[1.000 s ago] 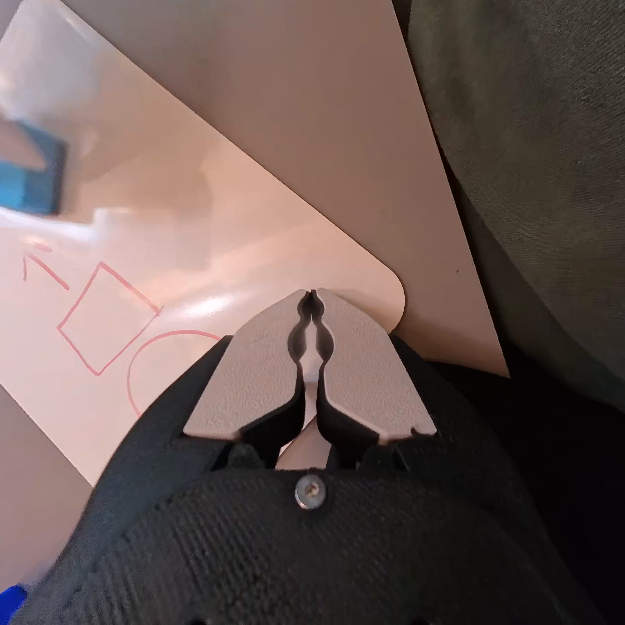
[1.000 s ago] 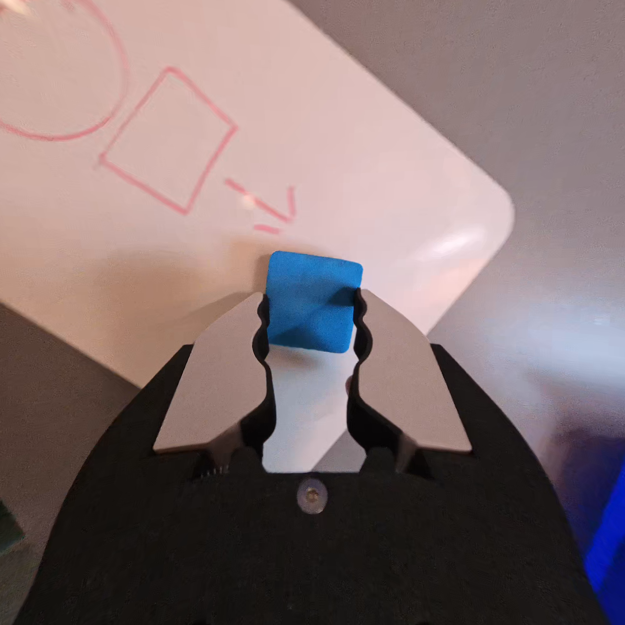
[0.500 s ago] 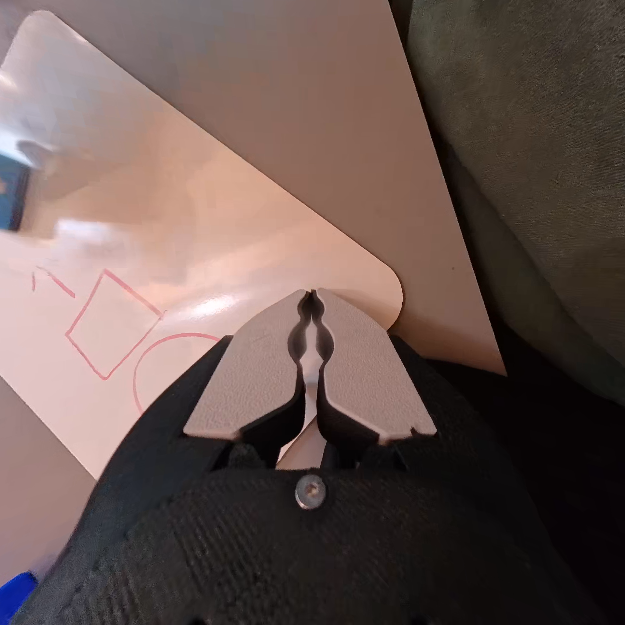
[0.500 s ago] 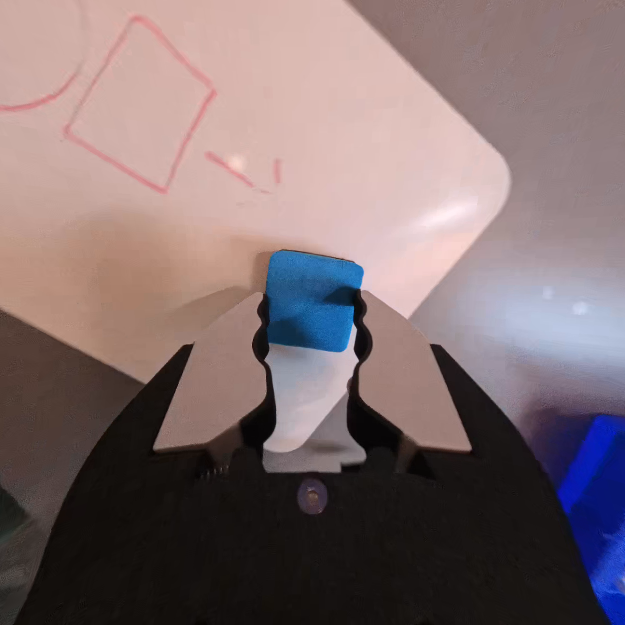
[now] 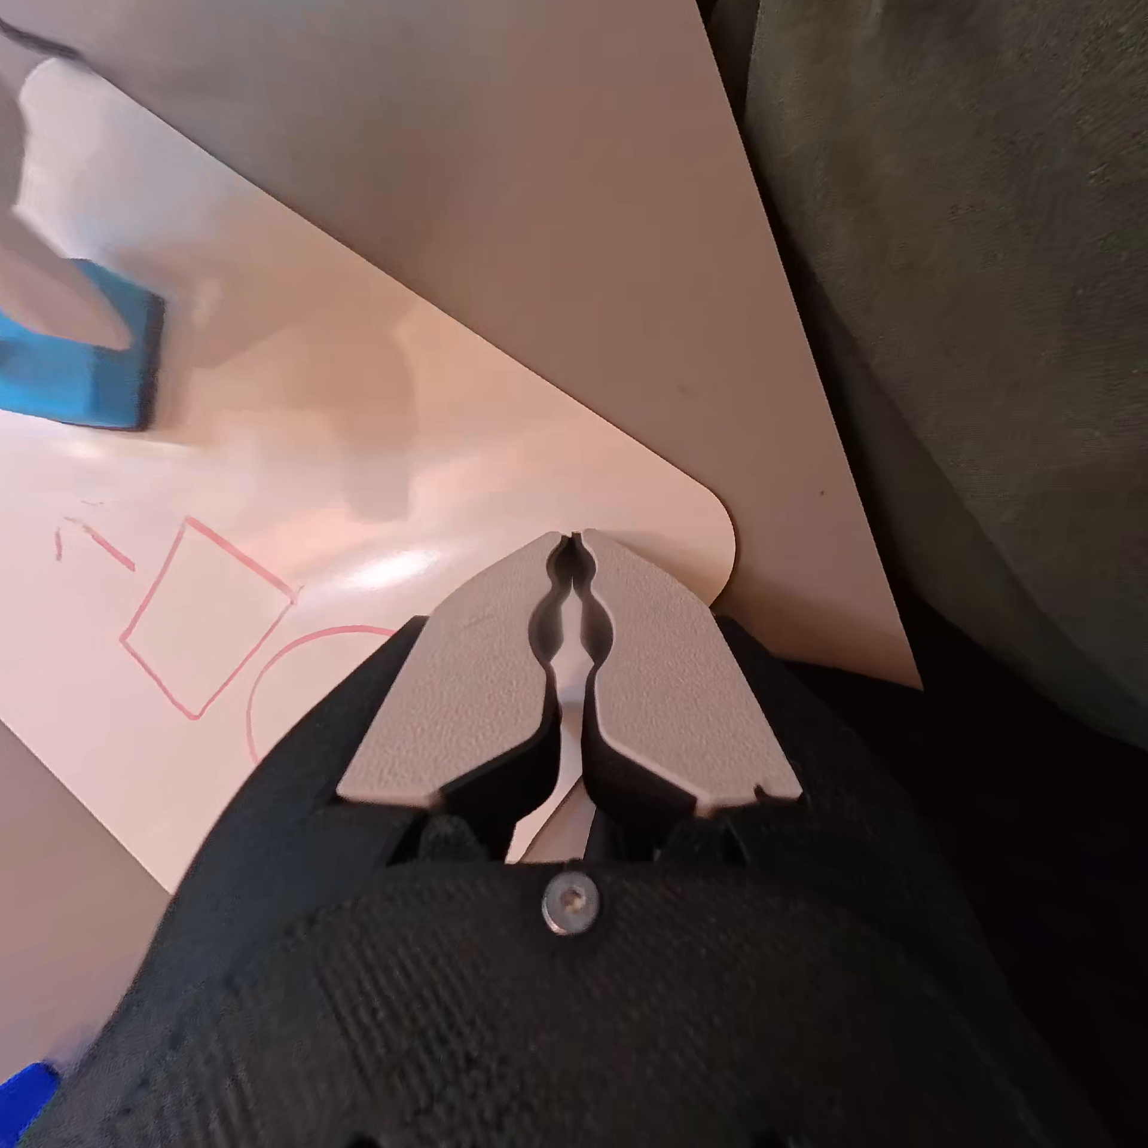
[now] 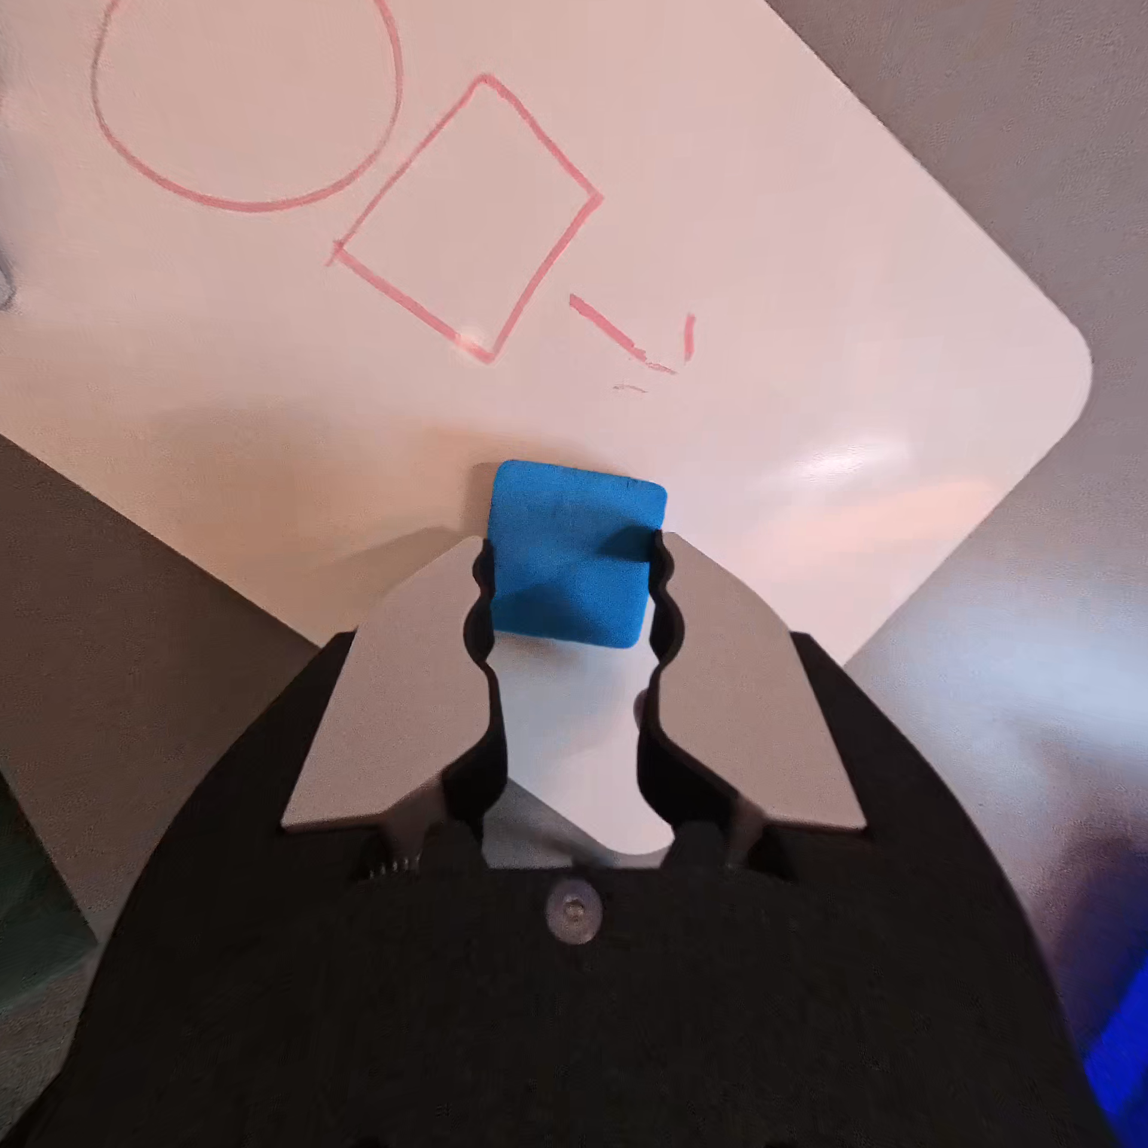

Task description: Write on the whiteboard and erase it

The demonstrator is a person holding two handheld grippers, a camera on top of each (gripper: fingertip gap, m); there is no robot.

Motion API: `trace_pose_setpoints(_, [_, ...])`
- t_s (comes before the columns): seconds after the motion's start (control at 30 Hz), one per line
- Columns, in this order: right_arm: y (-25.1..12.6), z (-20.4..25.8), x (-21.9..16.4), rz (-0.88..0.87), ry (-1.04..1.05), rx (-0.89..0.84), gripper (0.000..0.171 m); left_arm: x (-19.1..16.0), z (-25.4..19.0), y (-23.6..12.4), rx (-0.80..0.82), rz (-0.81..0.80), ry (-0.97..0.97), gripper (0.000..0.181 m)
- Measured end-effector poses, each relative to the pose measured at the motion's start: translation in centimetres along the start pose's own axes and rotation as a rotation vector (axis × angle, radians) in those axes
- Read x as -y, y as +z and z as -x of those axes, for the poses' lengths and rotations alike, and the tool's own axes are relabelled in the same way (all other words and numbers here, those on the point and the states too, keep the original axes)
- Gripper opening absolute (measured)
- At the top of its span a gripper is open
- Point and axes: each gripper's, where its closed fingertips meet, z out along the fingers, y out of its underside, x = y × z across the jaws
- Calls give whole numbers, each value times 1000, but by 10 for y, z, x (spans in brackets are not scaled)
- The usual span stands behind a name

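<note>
Right gripper clamped on the blue eraser, fingers pinching it from both sides, pad pressed flat to the whiteboard near its lower edge. Just ahead of the eraser, broken red strokes: one short diagonal dash, a small upright tick, a few faint flecks. Beyond those, a red square tilted on its corner, outline complete. Beyond that again, a red circle, top cut off by the frame.

Left gripper closed tight, tips meeting with nothing between them, parked over a rounded corner of the whiteboard. Board lying flat on a beige table, table edge running just past that corner. From this side, same square, arc of the circle disappearing under the gripper body, eraser blurred at the far left with a grey finger over it. Dark green fabric past the table edge.
</note>
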Motion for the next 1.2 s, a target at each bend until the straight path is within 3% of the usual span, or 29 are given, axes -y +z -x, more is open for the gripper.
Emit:
trace_pose_setpoints(0.1, [-3, -68, -5, 6, 210, -83, 48, 0, 0, 0, 17, 9, 15, 1])
trace_pose_setpoints(0.13, [2, -70, 7, -1, 211, -81, 48, 0, 0, 0, 17, 7, 14, 1])
trace_pose_setpoints(0.23, [27, 21, 67, -35, -97, 55, 48, 1, 0, 0, 0, -5, 1, 1])
trace_pose_setpoints(0.3, [30, 53, 75, -11, -231, 81, 48, 1, 0, 1, -1, -8, -2, 1])
trace_pose_setpoints(0.43, [24, -49, 57, -5, 106, -39, 48, 2, 1, 1, 16, -5, 3, 1])
trace_pose_setpoints(0.47, [25, -38, 62, -9, 79, -28, 48, 2, 1, 1, 15, -9, 3, 1])
trace_pose_setpoints(0.57, [35, 66, 87, -17, -227, 93, 48, 2, 1, 1, -1, -18, -7, 1])
trace_pose_setpoints(0.6, [34, 79, 87, -20, -272, 102, 48, 2, 1, 1, 1, -18, -6, 1])
trace_pose_setpoints(0.63, [32, 71, 83, -30, -230, 111, 48, 2, 1, 1, 6, -18, -6, 1])
trace_pose_setpoints(0.73, [20, -25, 55, -25, 55, -27, 48, 2, 2, 1, 12, -21, -10, 1])
trace_pose_setpoints(0.77, [18, -24, 51, -25, 74, -22, 48, 2, 2, 1, 10, -22, -11, 1])
trace_pose_setpoints(0.9, [23, 88, 67, -27, -253, 83, 48, 3, 2, 1, 5, -22, -9, 1])
trace_pose_setpoints(0.93, [22, 84, 67, -34, -239, 84, 48, 3, 2, 1, 8, -21, -6, 1])
trace_pose_setpoints(1.03, [16, -4, 51, -36, 11, -25, 48, 3, 3, 1, 22, -15, -2, 1])
trace_pose_setpoints(1.07, [14, -11, 49, -40, 39, -29, 48, 3, 3, 1, 23, -14, -1, 1])
trace_pose_setpoints(1.2, [19, 97, 65, -30, -255, 80, 48, 3, 3, 1, 26, -8, 6, 1])
